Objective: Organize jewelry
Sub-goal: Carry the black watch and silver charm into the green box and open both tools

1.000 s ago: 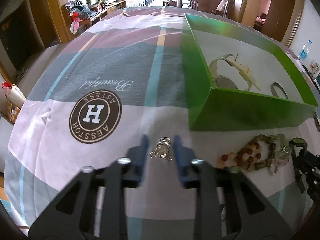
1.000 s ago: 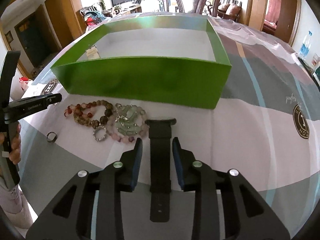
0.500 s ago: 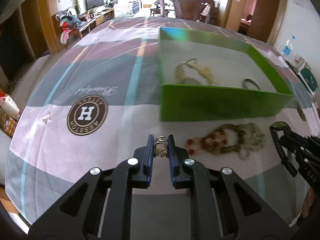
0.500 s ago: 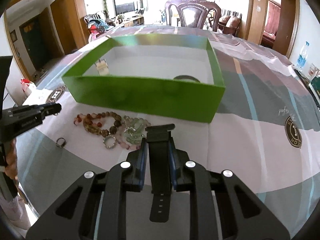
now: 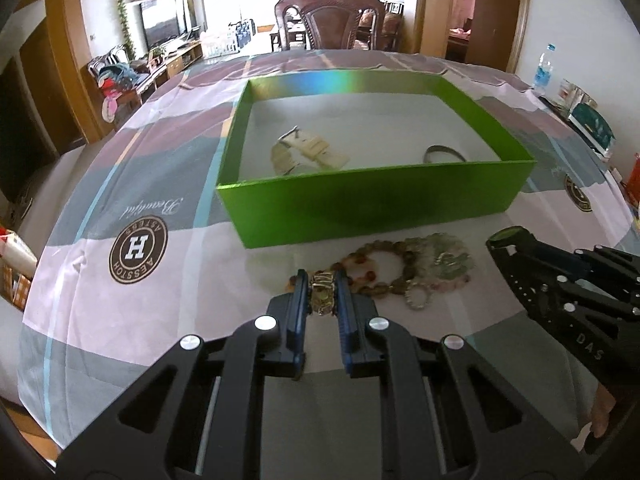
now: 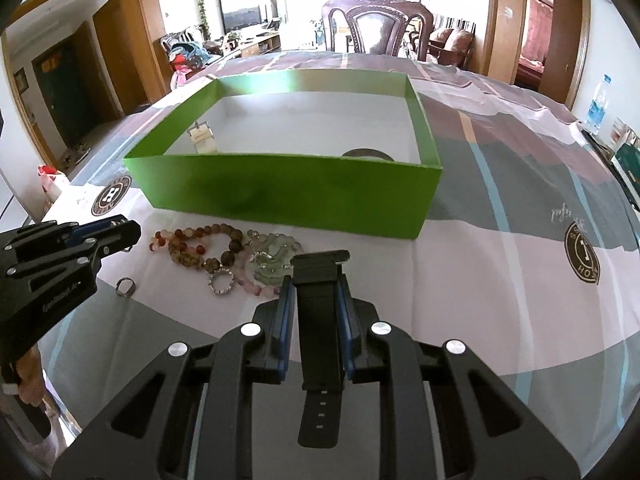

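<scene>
My left gripper (image 5: 322,285) is shut on a small metal ring-like jewel (image 5: 322,296) and holds it above the cloth, short of the green box (image 5: 376,204). My right gripper (image 6: 313,286) is shut on a black watch strap (image 6: 320,312), also lifted, in front of the green box (image 6: 292,196). The box holds a cream watch (image 5: 308,154) and a dark bangle (image 5: 444,154). Beaded bracelets (image 6: 200,242) and a pale green bracelet (image 6: 272,258) lie on the cloth in front of the box, with a sparkly ring (image 6: 221,279) and a plain ring (image 6: 125,287).
The table has a patterned cloth (image 5: 136,248) with round logos. A wooden chair (image 5: 328,20) stands at the far end. A water bottle (image 5: 543,70) and boxes (image 5: 590,128) sit at the right edge. The left gripper's body shows in the right wrist view (image 6: 52,256).
Both grippers closed on their items and lifted them off the cloth: the left on the metal jewel, the right on the black strap. Both views rose and now look further over the box.
</scene>
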`<action>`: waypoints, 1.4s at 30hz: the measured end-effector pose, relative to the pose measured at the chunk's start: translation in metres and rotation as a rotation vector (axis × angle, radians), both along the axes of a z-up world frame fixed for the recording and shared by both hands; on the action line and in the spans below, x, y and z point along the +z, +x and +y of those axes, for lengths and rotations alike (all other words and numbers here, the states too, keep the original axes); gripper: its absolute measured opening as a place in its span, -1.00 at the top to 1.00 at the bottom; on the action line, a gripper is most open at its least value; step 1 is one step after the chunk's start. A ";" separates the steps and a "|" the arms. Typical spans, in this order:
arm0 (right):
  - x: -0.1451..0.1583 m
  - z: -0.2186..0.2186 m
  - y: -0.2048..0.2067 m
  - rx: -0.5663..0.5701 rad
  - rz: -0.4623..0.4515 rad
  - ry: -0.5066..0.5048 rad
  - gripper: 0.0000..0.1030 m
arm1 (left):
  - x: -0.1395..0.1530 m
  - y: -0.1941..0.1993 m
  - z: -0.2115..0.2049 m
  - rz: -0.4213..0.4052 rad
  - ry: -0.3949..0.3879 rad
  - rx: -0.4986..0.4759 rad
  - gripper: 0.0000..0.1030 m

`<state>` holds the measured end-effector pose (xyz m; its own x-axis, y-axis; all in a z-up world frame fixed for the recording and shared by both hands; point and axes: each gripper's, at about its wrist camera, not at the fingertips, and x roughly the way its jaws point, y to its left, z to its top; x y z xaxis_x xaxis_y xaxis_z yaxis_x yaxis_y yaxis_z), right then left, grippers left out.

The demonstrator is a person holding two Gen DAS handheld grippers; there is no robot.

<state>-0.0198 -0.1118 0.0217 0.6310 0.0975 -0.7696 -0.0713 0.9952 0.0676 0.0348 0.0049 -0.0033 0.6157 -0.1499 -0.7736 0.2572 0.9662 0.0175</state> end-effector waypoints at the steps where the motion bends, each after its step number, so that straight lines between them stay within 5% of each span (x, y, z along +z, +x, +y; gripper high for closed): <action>1: 0.001 -0.001 0.000 -0.003 -0.004 0.000 0.60 | 0.003 0.000 -0.002 -0.006 -0.001 -0.005 0.72; 12: 0.056 -0.011 0.007 -0.042 -0.158 0.013 0.60 | 0.047 0.009 -0.014 -0.115 -0.025 -0.018 0.72; 21: 0.088 -0.019 0.049 -0.044 -0.232 0.068 0.60 | 0.076 0.056 -0.016 -0.171 -0.059 0.043 0.72; 37: 0.020 -0.020 0.125 -0.136 -0.049 0.036 0.59 | 0.030 0.132 -0.024 -0.030 0.000 0.092 0.70; 39: 0.019 -0.019 0.125 -0.136 -0.047 0.030 0.53 | 0.029 0.133 -0.025 -0.034 0.004 0.093 0.35; 42: 0.028 -0.019 0.120 -0.138 -0.078 0.023 0.20 | 0.031 0.129 -0.025 -0.055 0.004 0.094 0.22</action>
